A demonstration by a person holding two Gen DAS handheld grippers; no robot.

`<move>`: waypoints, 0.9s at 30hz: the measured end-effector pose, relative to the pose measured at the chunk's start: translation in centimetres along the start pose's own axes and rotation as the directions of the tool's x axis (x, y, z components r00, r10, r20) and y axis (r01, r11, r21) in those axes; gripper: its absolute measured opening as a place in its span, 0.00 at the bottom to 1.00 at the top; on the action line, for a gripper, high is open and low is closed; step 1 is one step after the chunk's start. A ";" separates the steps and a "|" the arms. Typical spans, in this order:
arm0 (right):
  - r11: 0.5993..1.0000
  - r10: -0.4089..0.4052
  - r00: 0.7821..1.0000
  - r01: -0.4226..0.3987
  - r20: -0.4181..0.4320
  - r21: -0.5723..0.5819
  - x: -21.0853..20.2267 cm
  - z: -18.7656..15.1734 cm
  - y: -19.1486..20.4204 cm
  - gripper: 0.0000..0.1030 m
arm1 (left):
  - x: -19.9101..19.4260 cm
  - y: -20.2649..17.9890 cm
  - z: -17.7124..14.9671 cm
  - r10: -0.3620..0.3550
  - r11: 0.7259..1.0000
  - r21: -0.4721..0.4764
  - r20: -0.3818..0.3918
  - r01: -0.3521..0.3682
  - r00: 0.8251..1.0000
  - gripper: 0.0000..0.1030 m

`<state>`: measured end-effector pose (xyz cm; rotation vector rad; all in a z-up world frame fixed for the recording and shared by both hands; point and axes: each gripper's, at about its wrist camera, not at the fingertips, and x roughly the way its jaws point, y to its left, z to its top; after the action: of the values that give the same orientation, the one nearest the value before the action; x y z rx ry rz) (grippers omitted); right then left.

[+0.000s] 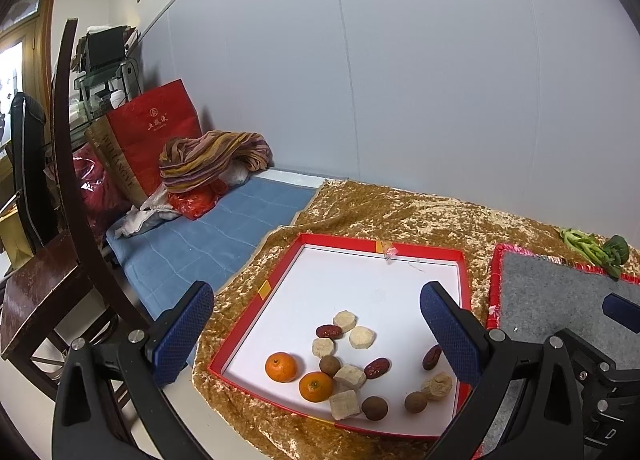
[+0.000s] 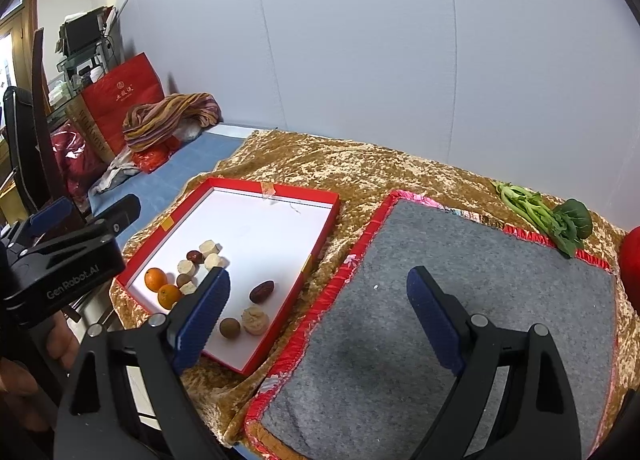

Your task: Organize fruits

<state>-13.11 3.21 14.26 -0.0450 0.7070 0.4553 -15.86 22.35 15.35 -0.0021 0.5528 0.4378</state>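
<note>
A red-rimmed white tray [image 1: 360, 284] [image 2: 260, 228] holds two tangerines [image 1: 281, 367] [image 2: 155, 279], red dates [image 1: 376, 367] [image 2: 262, 291], brown longans [image 1: 375, 407] [image 2: 230, 328] and several pale cut chunks [image 1: 362, 337] [image 2: 254, 320]. My left gripper [image 1: 316, 340] is open and empty, hovering above the tray's near end. My right gripper [image 2: 320, 308] is open and empty above the near left part of a grey felt mat [image 2: 460, 300] [image 1: 560, 300] with a red edge.
A leafy green vegetable [image 2: 548, 216] [image 1: 600, 248] lies beyond the mat, and a red object [image 2: 632, 260] sits at the far right. A gold cloth [image 1: 400, 212] covers the table. Left are a blue pad [image 1: 208, 236], bags, a striped cloth and a wooden chair [image 1: 48, 280].
</note>
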 end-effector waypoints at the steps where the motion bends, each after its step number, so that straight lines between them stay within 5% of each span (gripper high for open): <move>1: 1.000 0.000 1.000 0.000 0.000 0.000 0.0 0.0 0.0 0.87 | 0.0 0.0 0.0 -0.001 1.000 -0.001 0.000 0.001 1.000 1.00; 27: 1.000 0.009 1.000 -0.009 -0.006 -0.012 0.4 0.0 0.4 0.88 | 0.0 0.1 0.1 0.000 1.000 -0.007 -0.001 0.000 1.000 1.00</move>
<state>-13.00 3.68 14.04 -0.0549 0.7107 0.4684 -15.83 22.44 15.40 -0.0086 0.5519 0.4393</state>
